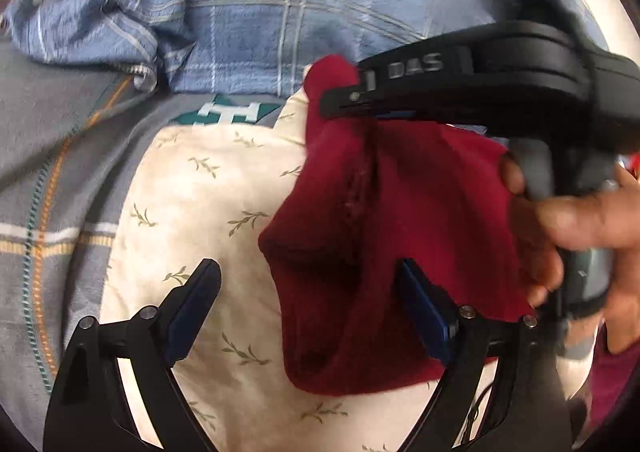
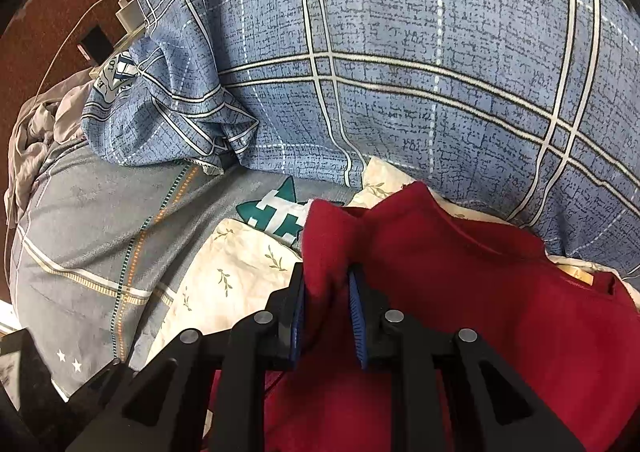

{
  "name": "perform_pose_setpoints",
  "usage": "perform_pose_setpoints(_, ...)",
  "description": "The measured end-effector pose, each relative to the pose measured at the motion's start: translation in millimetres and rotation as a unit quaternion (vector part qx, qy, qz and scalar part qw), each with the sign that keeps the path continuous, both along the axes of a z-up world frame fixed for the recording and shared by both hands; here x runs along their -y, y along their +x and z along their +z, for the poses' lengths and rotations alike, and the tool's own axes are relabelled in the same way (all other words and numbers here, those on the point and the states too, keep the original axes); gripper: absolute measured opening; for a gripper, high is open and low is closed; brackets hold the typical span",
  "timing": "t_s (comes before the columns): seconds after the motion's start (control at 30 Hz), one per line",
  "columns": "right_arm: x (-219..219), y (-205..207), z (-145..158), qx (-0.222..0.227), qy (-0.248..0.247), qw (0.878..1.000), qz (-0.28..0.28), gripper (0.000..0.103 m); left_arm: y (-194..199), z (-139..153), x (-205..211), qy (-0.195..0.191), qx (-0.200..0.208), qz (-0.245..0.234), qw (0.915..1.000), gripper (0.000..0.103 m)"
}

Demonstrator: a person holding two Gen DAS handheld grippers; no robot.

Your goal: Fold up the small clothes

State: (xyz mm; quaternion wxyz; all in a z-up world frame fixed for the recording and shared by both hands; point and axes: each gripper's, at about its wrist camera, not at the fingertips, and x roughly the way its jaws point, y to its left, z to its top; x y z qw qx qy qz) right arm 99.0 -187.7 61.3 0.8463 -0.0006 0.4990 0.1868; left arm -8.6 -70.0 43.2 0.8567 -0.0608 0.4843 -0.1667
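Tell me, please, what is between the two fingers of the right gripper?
A bunched fold of the red garment sits between the fingers of the right gripper, pinched there. The right wrist view shows this most clearly.

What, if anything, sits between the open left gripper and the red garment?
Nothing visible. The left gripper is open just before the red garment, one finger already beside its hanging fold; the right gripper pinches its top edge.

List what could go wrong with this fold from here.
1. The right gripper pinches only a bunched corner of the red garment; it may slip out.
2. The left gripper is open, so the hanging cloth may sag and crease on the cream leaf-print sheet.
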Motion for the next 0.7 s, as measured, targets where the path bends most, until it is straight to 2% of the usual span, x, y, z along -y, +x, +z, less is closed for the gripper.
perform_pose_setpoints(0.13, -4.4, 2.5, -3.9, -0.013, -0.008, 1.0, 0.006, 0.031, 2.5, -5.1, 1.0, -0.001, -0.005, 0.0, 1.0, 0.082)
perform_pose_setpoints(0.17, -5.7, 3.7, -5.2, -0.017, -0.013, 1.0, 0.006, 0.038, 1.5, -4.7, 1.6, 0.001, -0.003, -0.001, 1.0, 0.082)
perform_pose_setpoints(0.27, -8.0, 7.8, -9.9, -0.029, -0.025, 0.999, -0.005, 0.05, 0.6, -4.1, 2.4, 0.005, 0.001, -0.002, 1.0, 0.082)
perform_pose_setpoints(0.43, -14.6, 14.6, -21.2, -0.041, -0.039, 0.998, -0.009, 0.057, 3.8, -6.1, 2.7, 0.003, -0.001, 0.0, 1.0, 0.082)
perform_pose_setpoints(0.5, -18.8, 13.5, -21.6, -0.028, -0.05, 0.998, -0.002, 0.046, 4.4, -6.8, 2.9, 0.003, -0.001, 0.0, 1.0, 0.082)
perform_pose_setpoints(0.53, -18.6, 12.2, -21.5, -0.023, -0.044, 0.999, -0.001, 0.035, 4.8, -6.9, 3.1, 0.003, -0.001, 0.001, 1.0, 0.082)
perform_pose_setpoints(0.63, -16.5, 6.0, -20.4, -0.011, -0.025, 1.0, -0.003, 0.026, 5.6, -7.4, 3.9, 0.004, 0.0, 0.001, 1.0, 0.082)
perform_pose_setpoints(0.7, -10.8, 0.9, -15.7, -0.003, -0.009, 1.0, -0.007, 0.022, 4.8, -6.5, 5.3, 0.001, 0.004, -0.005, 1.0, 0.073)
